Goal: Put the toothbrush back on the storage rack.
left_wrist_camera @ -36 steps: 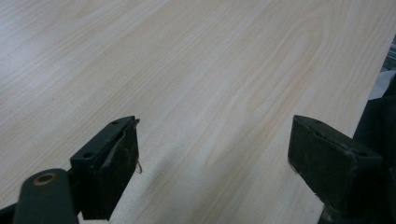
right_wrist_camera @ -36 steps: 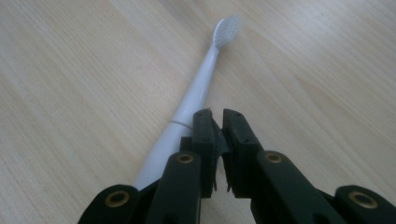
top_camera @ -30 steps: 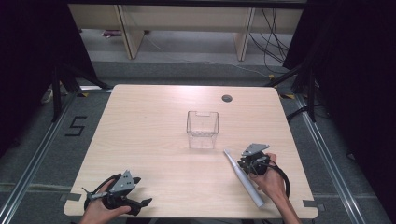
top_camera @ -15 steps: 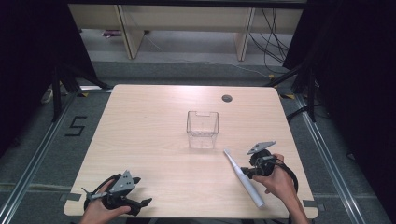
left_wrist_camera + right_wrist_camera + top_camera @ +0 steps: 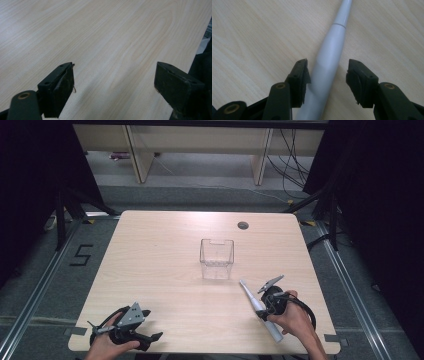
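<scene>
A single black "5" [image 5: 80, 255] is marked on the grey floor [image 5: 45, 285] just left of the table [image 5: 165, 265]; nothing else is legible.

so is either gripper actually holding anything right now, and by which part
Nothing is held. The right gripper has just been opening, jaws astride the handle of the white electric toothbrush on the table. The left gripper is open.

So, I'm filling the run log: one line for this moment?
right gripper: just opened, astride long grey-white plastic toothbrush-like handle | left gripper: open | handle lies on table
</scene>
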Available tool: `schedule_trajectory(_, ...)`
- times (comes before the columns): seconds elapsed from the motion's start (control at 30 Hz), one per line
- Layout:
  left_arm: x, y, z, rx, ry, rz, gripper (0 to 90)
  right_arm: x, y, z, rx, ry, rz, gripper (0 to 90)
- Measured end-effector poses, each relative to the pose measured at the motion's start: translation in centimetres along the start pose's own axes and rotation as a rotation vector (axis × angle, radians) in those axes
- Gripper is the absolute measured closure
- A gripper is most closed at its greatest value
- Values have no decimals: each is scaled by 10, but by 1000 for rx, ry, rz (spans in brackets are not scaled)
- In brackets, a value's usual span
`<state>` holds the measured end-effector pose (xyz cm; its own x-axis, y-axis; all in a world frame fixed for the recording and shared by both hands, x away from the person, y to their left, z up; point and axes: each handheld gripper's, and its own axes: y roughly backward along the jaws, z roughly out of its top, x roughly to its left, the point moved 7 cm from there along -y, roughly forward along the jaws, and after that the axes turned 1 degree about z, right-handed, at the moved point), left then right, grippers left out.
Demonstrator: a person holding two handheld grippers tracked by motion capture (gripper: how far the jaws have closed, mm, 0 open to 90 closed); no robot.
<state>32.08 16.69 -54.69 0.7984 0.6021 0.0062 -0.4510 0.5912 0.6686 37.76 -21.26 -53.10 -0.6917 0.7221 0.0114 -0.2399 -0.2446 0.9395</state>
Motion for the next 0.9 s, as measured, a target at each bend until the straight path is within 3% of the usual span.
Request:
schedule_trajectory(0.07, -1, 0, 0, 3, 1, -1, 158, 0, -1, -1, 11, -2, 6, 528)
schedule_trajectory(0.1, -1, 0, 0, 6, -7, -10, 158, 0, -3, 0, 6, 25, 14, 530)
schedule_trajectory(0.13, -1, -1, 0, 5, 0, -3, 158, 1, -3, -2, 26, -5, 11, 533)
schedule_trajectory(0.2, -1, -3, -1, 14, -3, -6, 158, 0, -6, -1, 12, 30, 13, 547)
schedule_trajectory(0.27, -1, -2, -2, 26, -11, -3, 158, 0, -8, -2, 23, 25, 26, 557)
schedule_trajectory(0.4, -1, 0, 1, -6, -3, -8, 158, -1, -10, -5, 55, 7, 21, 609)
schedule_trajectory(0.5, -2, -2, -1, 7, 0, -4, 158, -3, -11, -5, 73, 27, 28, 659)
schedule_trajectory(0.53, -2, -3, -1, 12, -5, -3, 158, -4, -11, -5, 72, 66, 23, 657)
schedule_trajectory(0.57, -3, -3, -1, 14, -4, -7, 158, -3, -10, -6, 95, 45, 8, 662)
schedule_trajectory(0.6, -3, -3, 0, 6, -4, -5, 159, -3, -11, -6, 101, 69, 18, 662)
schedule_trajectory(0.63, -4, -3, 0, 6, -3, -8, 159, -2, -10, -6, 119, 50, 8, 663)
schedule_trajectory(0.9, -4, -3, -1, 8, -1, -11, 159, -6, -14, -1, 185, 134, 0, 664)
